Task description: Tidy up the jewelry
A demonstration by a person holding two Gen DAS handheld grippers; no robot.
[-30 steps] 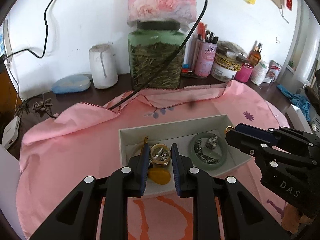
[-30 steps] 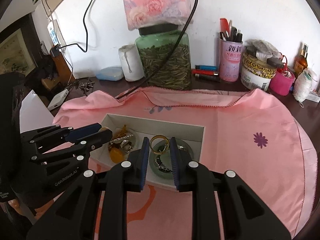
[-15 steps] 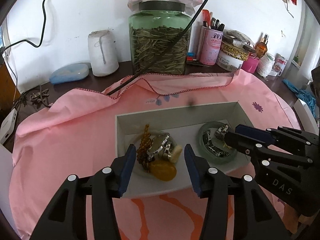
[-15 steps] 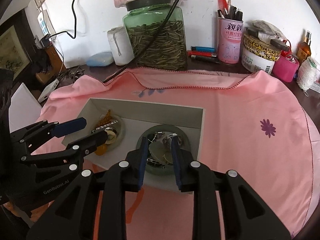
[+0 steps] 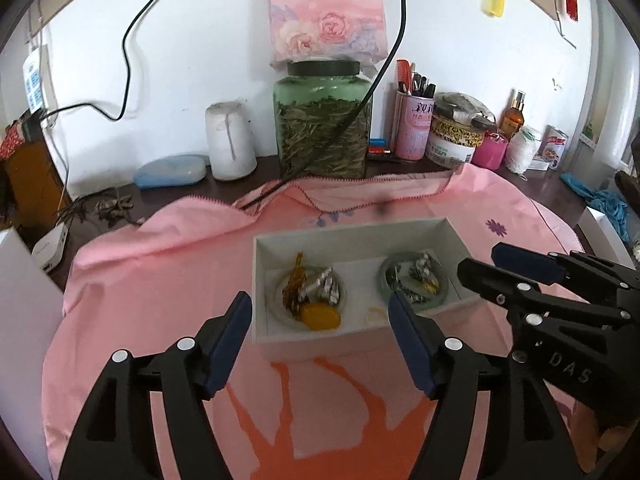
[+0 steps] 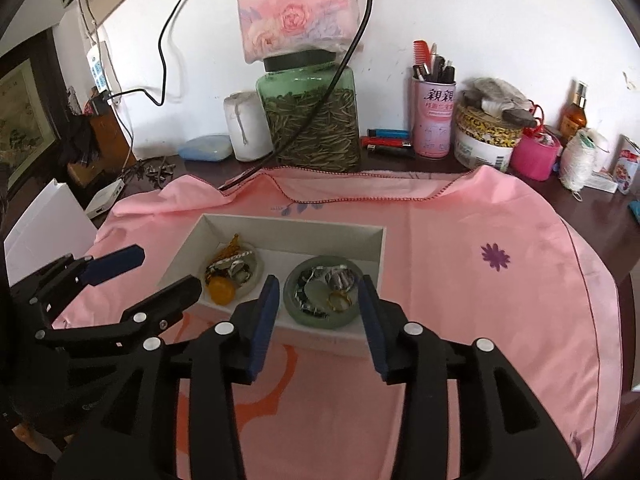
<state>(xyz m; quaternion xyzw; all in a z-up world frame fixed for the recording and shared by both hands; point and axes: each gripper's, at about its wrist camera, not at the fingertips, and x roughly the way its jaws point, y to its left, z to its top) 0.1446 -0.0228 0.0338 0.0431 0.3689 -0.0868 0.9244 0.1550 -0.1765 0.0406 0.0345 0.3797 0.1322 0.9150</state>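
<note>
A pink cloth (image 6: 460, 280) is covering the desk (image 6: 400, 162), and a white box (image 6: 280, 226) is sitting on it, holding the jewelry in two dishes (image 6: 294, 300). Left tool (image 5: 320, 316) is hovering spread wide, gripping nothing; right tool (image 6: 318, 300) is likewise hanging released over the green dish.

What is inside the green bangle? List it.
Inside the green bangle, in the white box: a gold ring, a pale green stone, crumpled silvery pieces and a dark chain. Anything under that pile is hidden.
</note>
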